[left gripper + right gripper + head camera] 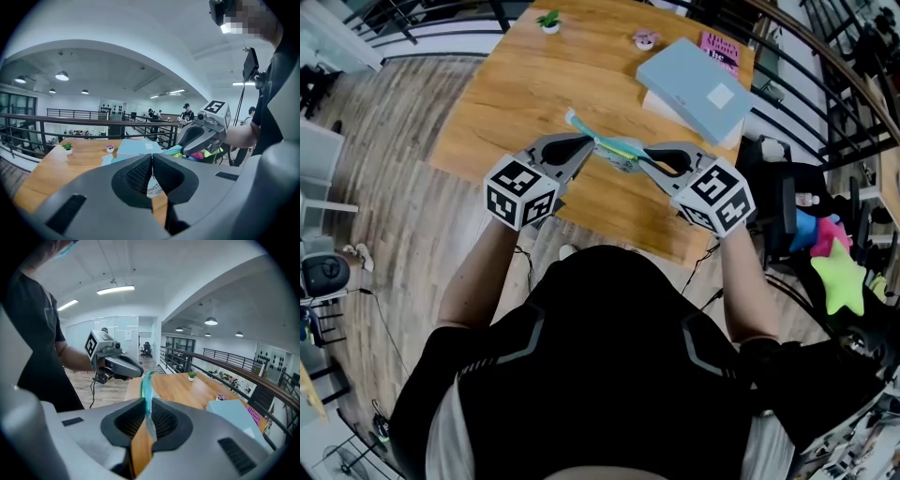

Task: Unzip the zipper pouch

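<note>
The zipper pouch (614, 150) is held in the air between the two grippers, above the near edge of the wooden bench (525, 84) and in front of the person's chest. It runs roughly level from one gripper to the other, and its teal end sticks out past the left gripper (589, 148).

The left gripper's fingers (140, 173) are closed tight, tip against tip, at the pouch's upper edge. The pouch's white printed side shows in the gap behind the tips. Which thin part of the pouch they pinch cannot be made out.

The right gripper (645, 161) has its fingers (164, 418) clamped on the other end of the pouch. In the right gripper view the teal strip stands up between the ribbed pads and rises just beyond them.

The two grippers point at each other, their tips near but apart, with the pouch spanning the gap.

Further back on the bench lies a light blue book (694, 89) on top of a pink one (720, 49). A small potted plant (548, 21) stands at the far edge, well apart from the pouch.
</note>
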A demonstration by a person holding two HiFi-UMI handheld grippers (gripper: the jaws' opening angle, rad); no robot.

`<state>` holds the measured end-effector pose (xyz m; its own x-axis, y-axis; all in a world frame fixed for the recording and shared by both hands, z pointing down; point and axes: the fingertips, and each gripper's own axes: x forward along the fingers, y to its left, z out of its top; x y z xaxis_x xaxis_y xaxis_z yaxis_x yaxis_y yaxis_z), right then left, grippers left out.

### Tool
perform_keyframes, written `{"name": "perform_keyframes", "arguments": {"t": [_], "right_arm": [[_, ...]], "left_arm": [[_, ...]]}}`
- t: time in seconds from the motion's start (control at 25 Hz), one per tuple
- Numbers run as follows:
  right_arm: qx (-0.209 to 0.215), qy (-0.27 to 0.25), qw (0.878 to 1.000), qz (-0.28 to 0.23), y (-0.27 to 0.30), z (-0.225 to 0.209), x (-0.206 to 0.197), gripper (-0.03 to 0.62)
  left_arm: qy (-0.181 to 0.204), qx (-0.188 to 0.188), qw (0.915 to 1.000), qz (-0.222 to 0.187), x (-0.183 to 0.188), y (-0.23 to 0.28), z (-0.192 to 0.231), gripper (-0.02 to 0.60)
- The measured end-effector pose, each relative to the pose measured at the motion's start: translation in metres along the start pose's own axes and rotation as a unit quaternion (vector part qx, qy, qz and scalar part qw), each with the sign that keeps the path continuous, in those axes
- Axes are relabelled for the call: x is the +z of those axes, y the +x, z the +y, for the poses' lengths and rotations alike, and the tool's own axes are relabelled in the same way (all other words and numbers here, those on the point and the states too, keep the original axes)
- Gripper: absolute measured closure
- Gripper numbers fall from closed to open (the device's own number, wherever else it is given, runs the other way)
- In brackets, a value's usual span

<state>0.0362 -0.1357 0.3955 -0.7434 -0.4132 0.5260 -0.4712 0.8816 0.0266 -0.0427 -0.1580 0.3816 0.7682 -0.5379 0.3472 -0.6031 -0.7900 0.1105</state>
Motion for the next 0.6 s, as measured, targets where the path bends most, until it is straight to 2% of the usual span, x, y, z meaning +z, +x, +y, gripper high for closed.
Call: {"name": "perform_keyframes", "arguments": {"t": [0.16, 0.48, 0.6], "right_arm": [[0.004, 0.000, 1.000, 0.001, 0.005, 0.000, 0.001, 0.542], [-0.002, 0.019, 1.000, 0.008, 0.008, -0.008, -0.006, 0.542], [-0.008, 0.021, 1.000, 0.014, 0.008, -0.009, -0.008, 0.542]], "left_arm": [[-0.021, -0.004, 0.9998, -0.003, 0.003, -0.005, 0.006, 0.549], [-0.035, 0.035, 0.9988, 0.001, -0.004, -0.018, 0.036, 0.549], [-0.058, 0.038, 0.9975, -0.010, -0.005, -0.025, 0.047, 0.549]]}}
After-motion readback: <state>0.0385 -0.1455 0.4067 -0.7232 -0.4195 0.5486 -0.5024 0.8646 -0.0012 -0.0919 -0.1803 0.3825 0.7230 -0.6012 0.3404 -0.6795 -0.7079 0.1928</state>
